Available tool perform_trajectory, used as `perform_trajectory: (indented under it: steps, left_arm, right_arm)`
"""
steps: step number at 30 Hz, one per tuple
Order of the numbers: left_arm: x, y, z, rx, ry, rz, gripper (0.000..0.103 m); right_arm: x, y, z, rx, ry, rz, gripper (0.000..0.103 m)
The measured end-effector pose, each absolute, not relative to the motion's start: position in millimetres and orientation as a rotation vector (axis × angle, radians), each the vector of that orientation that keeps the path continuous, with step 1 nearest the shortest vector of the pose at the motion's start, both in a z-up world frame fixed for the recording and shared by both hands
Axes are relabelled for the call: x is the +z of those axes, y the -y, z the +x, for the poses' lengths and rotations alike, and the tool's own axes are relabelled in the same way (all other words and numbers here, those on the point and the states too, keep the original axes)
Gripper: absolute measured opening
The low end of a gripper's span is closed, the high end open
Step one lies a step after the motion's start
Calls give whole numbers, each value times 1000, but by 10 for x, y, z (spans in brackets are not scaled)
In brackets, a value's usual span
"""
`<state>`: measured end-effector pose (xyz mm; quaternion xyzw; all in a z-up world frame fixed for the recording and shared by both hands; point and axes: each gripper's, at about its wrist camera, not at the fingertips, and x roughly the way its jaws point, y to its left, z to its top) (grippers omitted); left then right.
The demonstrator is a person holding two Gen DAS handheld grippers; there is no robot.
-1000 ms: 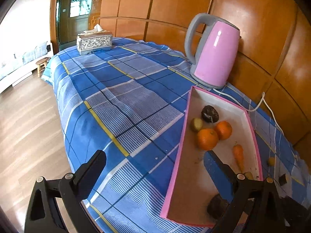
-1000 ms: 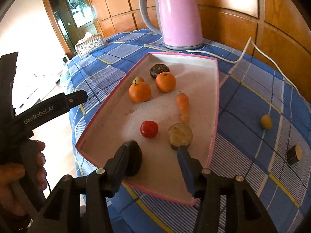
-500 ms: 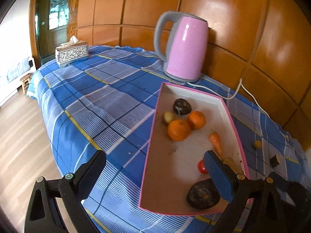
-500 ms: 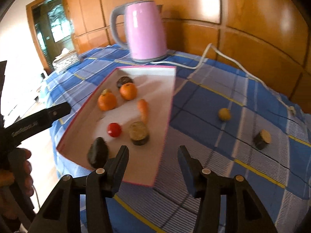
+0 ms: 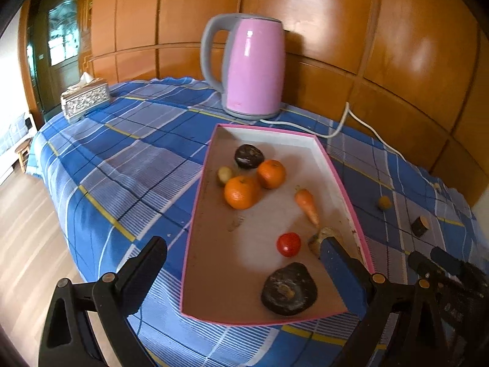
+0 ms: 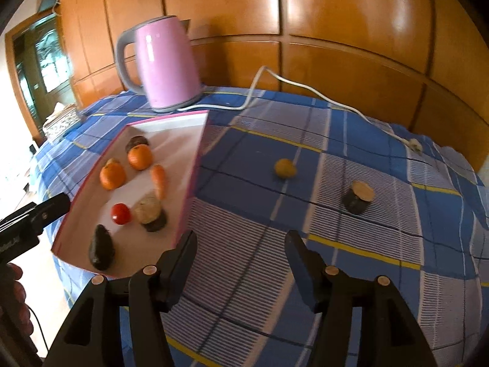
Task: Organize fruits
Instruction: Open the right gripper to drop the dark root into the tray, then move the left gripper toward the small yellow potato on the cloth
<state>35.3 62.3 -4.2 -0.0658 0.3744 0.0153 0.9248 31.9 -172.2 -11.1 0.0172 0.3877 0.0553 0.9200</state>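
Left wrist view: left hand-held gripper (image 5: 241, 255), jaws wide apart, empty, above tray (image 5: 195, 214) on the bench (image 5: 122, 159). In tray: two oranges (image 5: 241, 192), one carrot (image 5: 307, 206), one tomato (image 5: 288, 244), two dark fruits (image 5: 288, 289). One kettle (image 5: 253, 67).

Right wrist view: right hand-held gripper (image 6: 240, 258), jaws opening, nothing between them, over the cloth. Outside the tray: one yellow fruit (image 6: 284, 168), one cut piece (image 6: 357, 197).

Pink kettle (image 5: 255, 67), blue plaid tablecloth (image 5: 128, 159)
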Motion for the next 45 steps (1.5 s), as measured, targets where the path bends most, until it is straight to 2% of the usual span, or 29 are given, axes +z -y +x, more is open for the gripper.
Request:
perform_trajectory:
  steps: [33,45]
  left_arm:
    - [72,443,566,-192,-779,58,101]
    - [28,839,739,-253,-793,109,101]
  right_arm:
    - [-482,3422,-25,-402,-829,239,61]
    - [-592,3767,-77,-507,-823,280,61]
